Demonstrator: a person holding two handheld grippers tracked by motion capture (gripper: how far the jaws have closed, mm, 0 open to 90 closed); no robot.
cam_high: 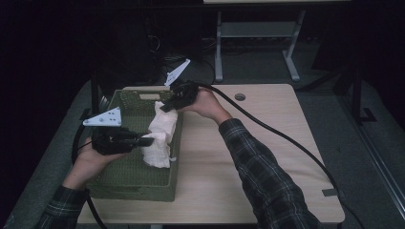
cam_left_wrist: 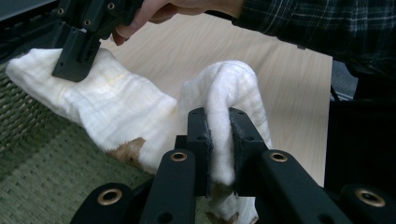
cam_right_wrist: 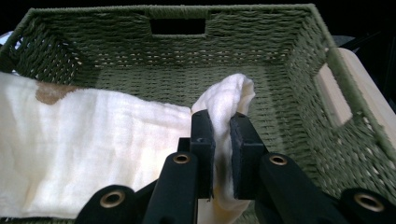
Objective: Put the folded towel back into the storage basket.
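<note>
Holding a cream, brown-stained cloth over the right rim of the green woven basket, I have my left gripper and right gripper clamped on its ends. The pale wooden table stands in a dark room.

A light wooden table is carrying a green woven basket sitting at its left edge, touching the tabletop.

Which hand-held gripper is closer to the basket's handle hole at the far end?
Right. The right hand-held gripper pinches the cloth near that handle hole; the left hand-held gripper grips it nearer the middle of the basket.
</note>
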